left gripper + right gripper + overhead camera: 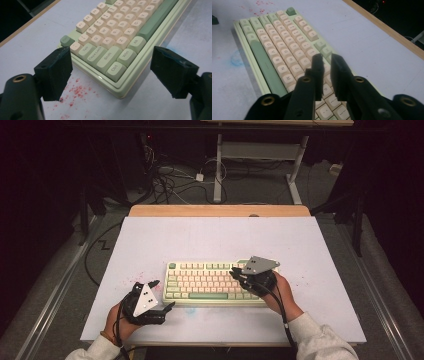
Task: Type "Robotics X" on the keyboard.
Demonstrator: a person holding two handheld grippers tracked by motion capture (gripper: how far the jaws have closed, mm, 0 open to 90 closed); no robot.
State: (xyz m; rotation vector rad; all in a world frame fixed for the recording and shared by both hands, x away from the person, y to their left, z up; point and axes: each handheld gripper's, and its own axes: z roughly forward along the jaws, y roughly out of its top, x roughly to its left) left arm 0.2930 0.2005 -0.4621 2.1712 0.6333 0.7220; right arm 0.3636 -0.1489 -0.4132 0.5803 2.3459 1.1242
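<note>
A white rectangular table top (pixel 210 240) with a wooden far edge is carrying red specks (pixel 77 91) and a faint blue smudge (pixel 236 60); tangled cables (pixel 170 177) are lying beyond on the grey floor.

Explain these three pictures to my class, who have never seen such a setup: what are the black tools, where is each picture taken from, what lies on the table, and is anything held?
A person sits at a white table and holds a hand tool in each hand: a gripper with two black jaws. The high view looks down from above the person's side. The other two come from small cameras riding on each tool, looking along its jaws. On the table lies a green and cream keyboard, with red specks beside its corner. The left gripper waits with jaws wide apart before the keyboard's corner, holding nothing. The right gripper hangs over the keys with only a narrow gap between its jaws; nothing is between them.
</note>
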